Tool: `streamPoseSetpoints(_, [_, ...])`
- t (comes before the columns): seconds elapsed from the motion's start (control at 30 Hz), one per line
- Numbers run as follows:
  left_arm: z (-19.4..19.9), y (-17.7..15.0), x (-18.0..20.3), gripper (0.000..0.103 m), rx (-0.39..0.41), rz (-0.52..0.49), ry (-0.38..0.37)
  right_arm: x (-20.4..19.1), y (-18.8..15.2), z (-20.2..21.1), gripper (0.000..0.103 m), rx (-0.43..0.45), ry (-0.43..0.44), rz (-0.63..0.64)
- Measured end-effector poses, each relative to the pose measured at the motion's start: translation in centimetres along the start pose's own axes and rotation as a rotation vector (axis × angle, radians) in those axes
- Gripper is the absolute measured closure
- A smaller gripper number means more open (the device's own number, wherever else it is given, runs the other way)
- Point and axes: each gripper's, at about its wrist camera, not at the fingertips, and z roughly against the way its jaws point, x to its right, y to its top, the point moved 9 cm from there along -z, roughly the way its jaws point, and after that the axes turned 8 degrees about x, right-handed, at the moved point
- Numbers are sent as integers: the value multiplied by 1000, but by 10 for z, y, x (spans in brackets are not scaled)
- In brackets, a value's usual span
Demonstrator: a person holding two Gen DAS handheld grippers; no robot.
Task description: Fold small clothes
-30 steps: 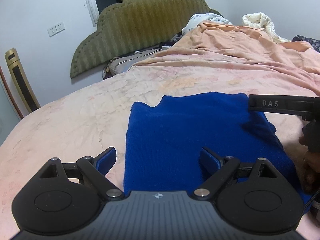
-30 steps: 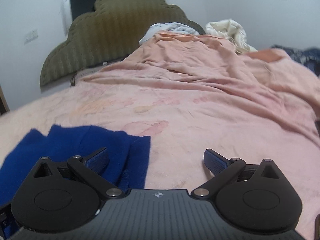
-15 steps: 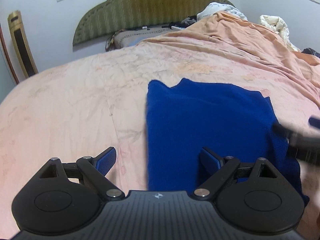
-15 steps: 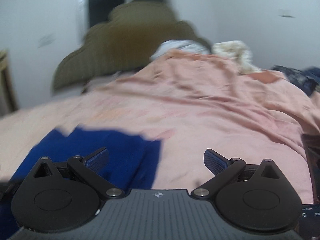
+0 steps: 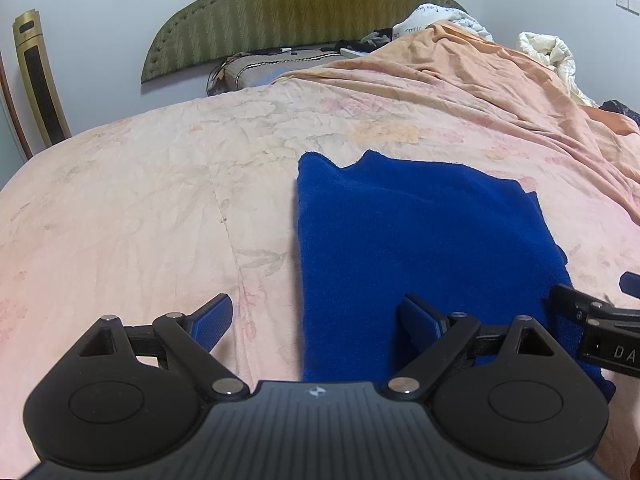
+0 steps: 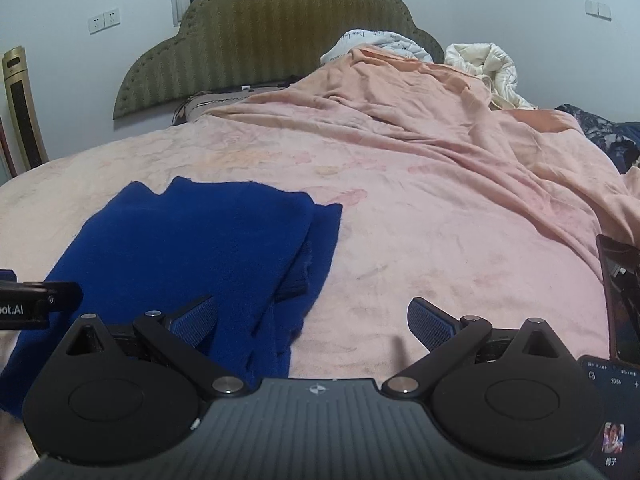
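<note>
pulling back is what both hands have just done: a second ago the left tongs point(image 5: 316, 320) sat close over the blue garment point(image 5: 420, 248) and the right tongs point(image 6: 312, 320) reached in across its far side, and now both views take in the whole cloth with nothing between the blue pads. the left tongs stand released, spread wide, one pad over the pink sheet point(image 5: 140, 208) and the other over the garment's near edge. the right tongs are released too, splayed across the garment's right border. the garment itself lies on the bed as a rough rectangle, with a doubled flap showing along its right side in the right wrist view, a notch at its far edge. to my eye this reads as one fold just laid down and let go; a further fold, near edge to far, probably remains. no basket, box or drawer shows in either view, so nothing is held in any container. a phone point(image 6: 608, 412) lies at the bed's right edge.
</note>
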Motion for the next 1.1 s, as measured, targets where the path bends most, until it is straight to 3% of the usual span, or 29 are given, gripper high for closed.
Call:
streamPoseSetpoints(0.13, [1, 2, 0, 11, 11, -10, -22, 0, -4, 2, 1, -10, 14, -15])
streamPoseSetpoints(0.3, [-5, 19, -18, 11, 38, 21, -120, 1, 3, 0, 1, -24, 85, -47])
streamPoseSetpoints(0.5, [-58, 29, -51, 11, -93, 247, -337, 16, 6, -39, 9, -139, 194, -175])
streamPoseSetpoints(0.67, [-101, 23, -44, 11, -231, 467, -619, 8, 12, -67, 18, -169, 362, -285])
streamPoseSetpoints(0.8, [-122, 34, -28, 11, -224, 524, -734, -5, 25, -92, 28, -175, 448, -327])
streamPoseSetpoints(0.93, [-138, 42, -14, 12, -198, 547, -777, -14, 35, -116, 45, -191, 474, -332])
streamPoseSetpoints(1.0, [-140, 47, -13, 36, -168, 537, -762, -15, 38, -122, 61, -194, 467, -323])
streamPoseSetpoints(1.03, [-140, 48, -11, 69, -154, 504, -743, -14, 38, -124, 68, -194, 452, -317])
streamPoseSetpoints(1.07, [-140, 49, -10, 77, -143, 468, -721, -14, 39, -124, 76, -192, 444, -308])
streamPoseSetpoints(1.1, [-137, 51, -9, 78, -121, 437, -709, -15, 39, -121, 80, -176, 445, -299])
